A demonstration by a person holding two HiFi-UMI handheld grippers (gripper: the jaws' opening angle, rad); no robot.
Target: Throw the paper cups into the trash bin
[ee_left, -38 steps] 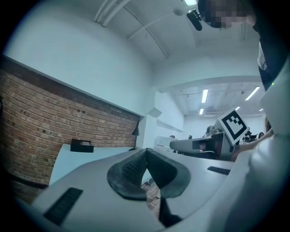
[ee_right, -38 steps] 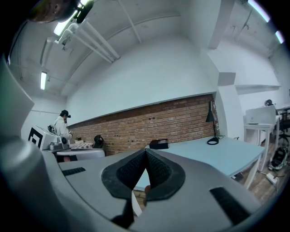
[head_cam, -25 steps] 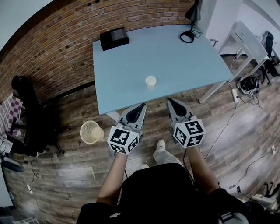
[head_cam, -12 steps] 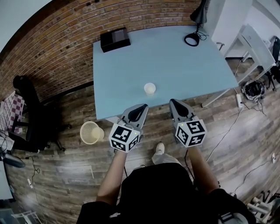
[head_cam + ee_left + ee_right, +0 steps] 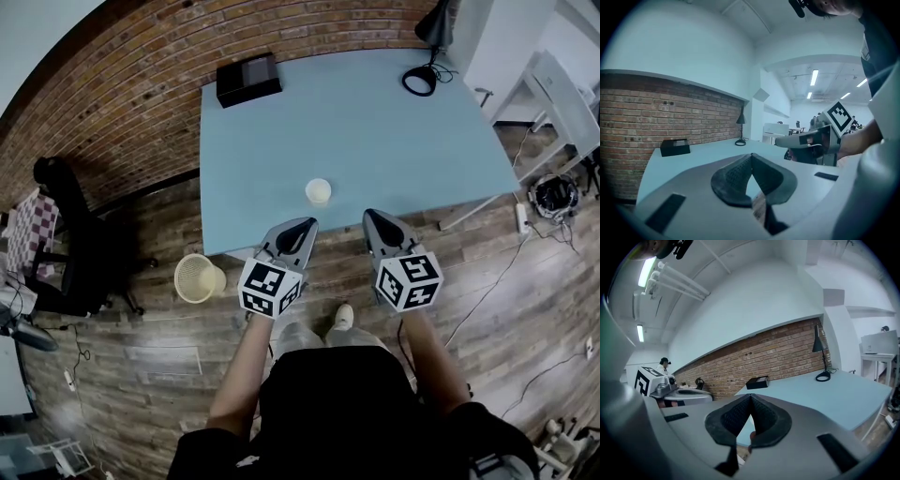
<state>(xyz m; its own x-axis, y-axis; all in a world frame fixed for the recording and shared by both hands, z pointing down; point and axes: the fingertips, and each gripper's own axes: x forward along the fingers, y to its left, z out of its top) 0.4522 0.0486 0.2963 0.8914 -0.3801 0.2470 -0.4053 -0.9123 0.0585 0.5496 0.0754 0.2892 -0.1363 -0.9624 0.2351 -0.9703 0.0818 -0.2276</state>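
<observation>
1. Person stands on the wood plank floor [image 5: 525,281], just short of the desk's near edge, a gripper in each hand.
2. Left gripper [image 5: 302,227]: jaws clenched, tips meeting, nothing between them. It is held over the floor with its tips at the desk edge.
3. Right gripper [image 5: 373,217]: jaws clenched too, empty. It is level with the left one and pointing at the desk, the two side by side but apart.
4. Wicker trash bin [image 5: 197,278] stands on the floor to the person's left, beside the desk's near left corner and clear of the left gripper.
5. Paper cup [image 5: 318,191] sits upright on the light blue desk [image 5: 375,131], near the front edge, just ahead of the gap between the two grippers. Neither touches it.
6. Black box [image 5: 248,80] is at the far left corner of the desk.
7. Black desk lamp [image 5: 422,75] is at the far right corner, with its round base on the top.
8. Black office chair [image 5: 66,234] is off to the left, by the brick wall [image 5: 112,122] that runs behind the desk.
</observation>
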